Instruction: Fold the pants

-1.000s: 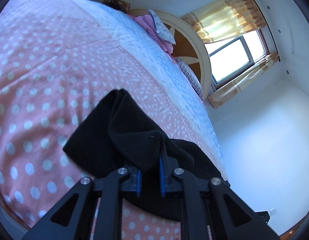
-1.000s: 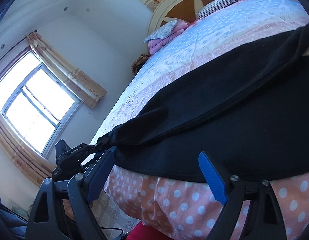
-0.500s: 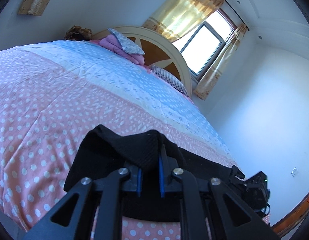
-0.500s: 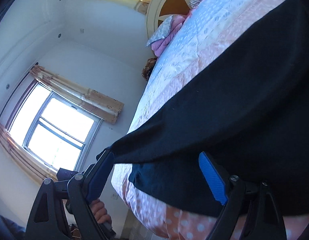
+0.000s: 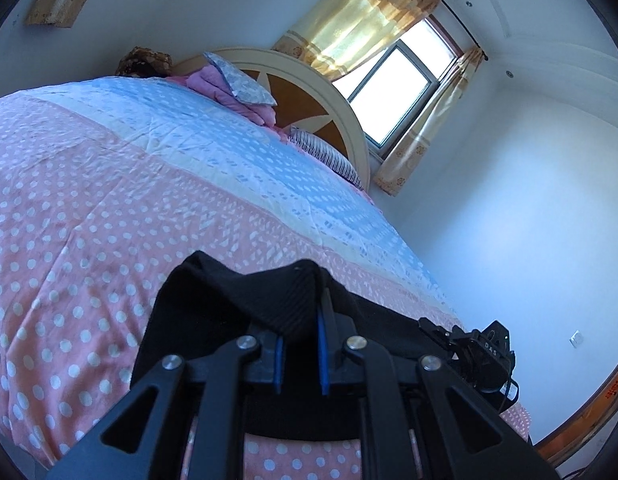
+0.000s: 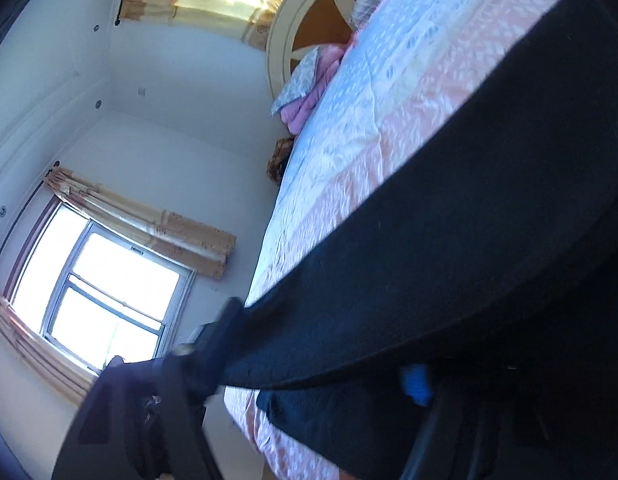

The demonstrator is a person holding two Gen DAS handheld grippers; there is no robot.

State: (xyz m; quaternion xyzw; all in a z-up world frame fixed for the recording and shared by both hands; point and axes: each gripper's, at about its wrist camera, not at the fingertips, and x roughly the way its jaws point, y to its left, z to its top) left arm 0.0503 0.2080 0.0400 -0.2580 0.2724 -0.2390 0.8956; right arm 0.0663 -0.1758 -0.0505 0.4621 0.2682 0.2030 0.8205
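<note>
Black pants (image 5: 229, 304) lie on the pink dotted bedspread near the bed's foot edge. My left gripper (image 5: 301, 356) is shut on a ribbed black edge of the pants, which drapes over its blue pads. In the right wrist view the pants (image 6: 449, 272) stretch as a wide dark band across the bed. My right gripper (image 6: 321, 364) stands with its jaws wide apart around the pants' edge; one blue pad (image 6: 415, 384) peeks out under the cloth. This view is blurred. The other gripper also shows at the right in the left wrist view (image 5: 481, 352).
The bed (image 5: 109, 168) fills the scene, with a round cream headboard (image 5: 309, 96), pink folded bedding and pillows (image 5: 237, 88) at its head. Curtained windows (image 5: 393, 84) are behind the headboard and on the side wall (image 6: 105, 300). White walls stand to the right.
My left gripper has tilted up and kept its hold on the pants. My right gripper has moved in closer, and the pants now cover most of its view, which has rolled and blurred.
</note>
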